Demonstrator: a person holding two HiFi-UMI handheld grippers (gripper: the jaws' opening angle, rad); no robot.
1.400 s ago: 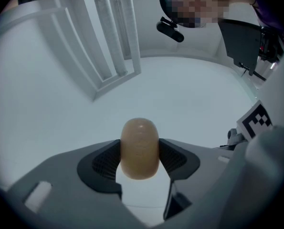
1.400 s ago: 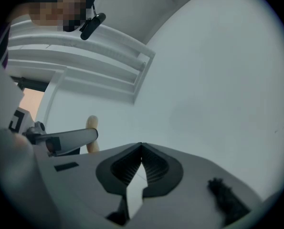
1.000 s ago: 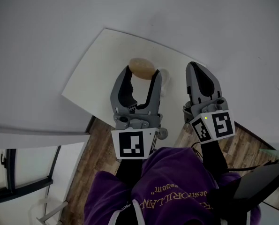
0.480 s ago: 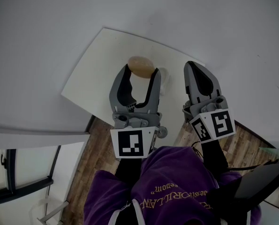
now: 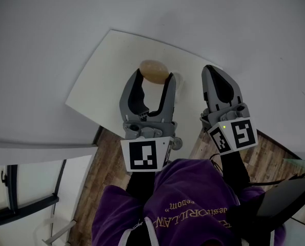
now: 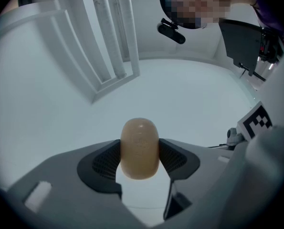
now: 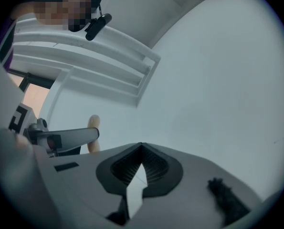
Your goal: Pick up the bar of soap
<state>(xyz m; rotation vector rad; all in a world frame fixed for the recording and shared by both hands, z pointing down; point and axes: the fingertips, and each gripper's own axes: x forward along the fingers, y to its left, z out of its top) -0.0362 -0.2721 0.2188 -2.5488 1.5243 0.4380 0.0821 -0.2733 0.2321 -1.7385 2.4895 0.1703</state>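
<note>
The bar of soap [image 5: 154, 70] is an oval, tan-coloured lump over the white tabletop [image 5: 106, 81]. My left gripper [image 5: 155, 80] is shut on it, one dark pad against each side. In the left gripper view the soap [image 6: 140, 148] stands upright between the pads [image 6: 105, 162] and pokes out past the tips of the left gripper [image 6: 140, 157]. Whether it still touches the tabletop I cannot tell. My right gripper [image 5: 214, 73] hovers just right of the left one, shut and empty. In the right gripper view its tips [image 7: 141, 148] meet, and the soap [image 7: 93, 127] peeks out at the left.
The tabletop's near edge [image 5: 90, 114] runs just below the grippers, with wooden floor [image 5: 103, 152] beneath it. A white frame with dark bars [image 5: 19, 188] is at the lower left, and a dark object [image 5: 285, 193] at the lower right. The person's purple sleeve [image 5: 183, 199] fills the bottom middle.
The left gripper with the soap has edged very slightly up the picture. The right gripper has barely moved.
</note>
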